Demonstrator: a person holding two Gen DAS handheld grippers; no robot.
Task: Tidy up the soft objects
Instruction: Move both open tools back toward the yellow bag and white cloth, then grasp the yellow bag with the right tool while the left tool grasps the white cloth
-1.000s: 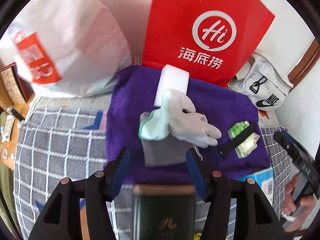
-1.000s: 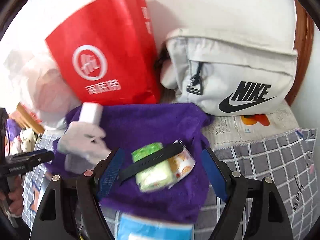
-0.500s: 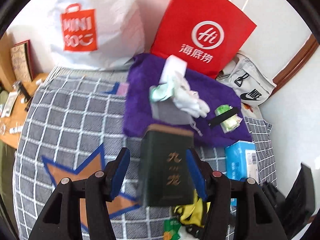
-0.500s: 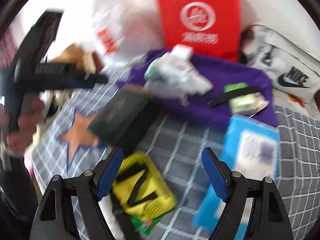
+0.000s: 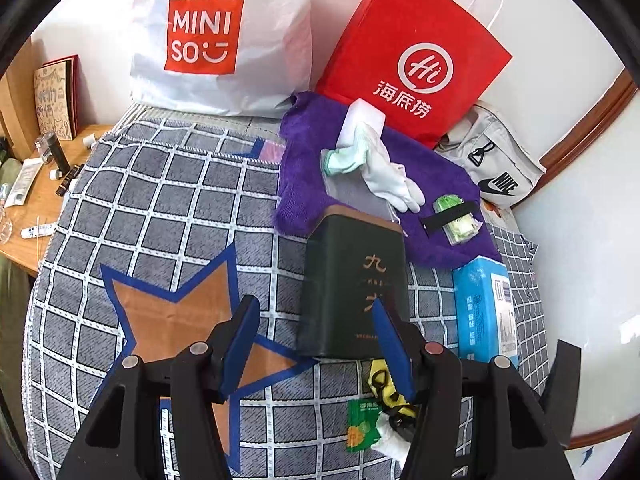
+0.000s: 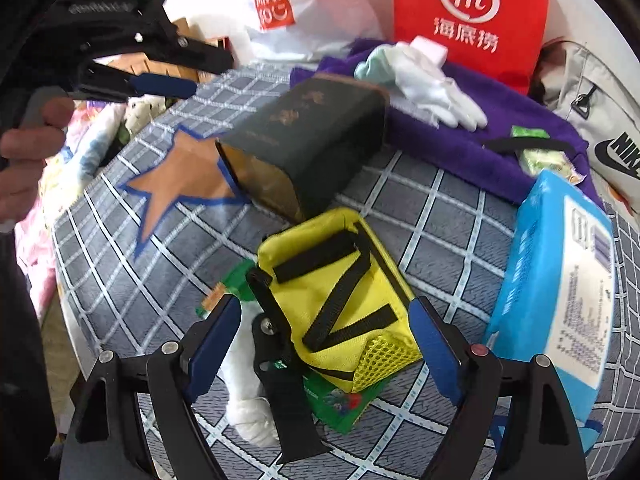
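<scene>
Left gripper (image 5: pixel 312 336) stands part open above the checked cloth (image 5: pixel 160 208), jaws apart with nothing held; its right pad overlaps the near edge of the dark green box (image 5: pixel 354 284) in the left wrist view, contact not determinable. Right gripper (image 6: pixel 324 340) is wide apart, its jaws having just been opening, and hangs over the yellow pouch (image 6: pixel 340 296); the pouch lies between the pads, not pressed by them. The pouch rests on the cloth on top of a green packet (image 6: pixel 340 404), with a white rolled fabric (image 6: pixel 252 412) beside it. Blue tissue pack (image 6: pixel 560 272) lies just right of the pouch. Purple towel (image 5: pixel 312 148) sits at the far end, carrying a white glove (image 5: pixel 384 168), a white block (image 5: pixel 362 120) and a black strap (image 5: pixel 450 216) across a small green packet. Red bag (image 5: pixel 412 52), white bag (image 5: pixel 224 32) and grey bag (image 5: pixel 496 160) stand behind the towel.
</scene>
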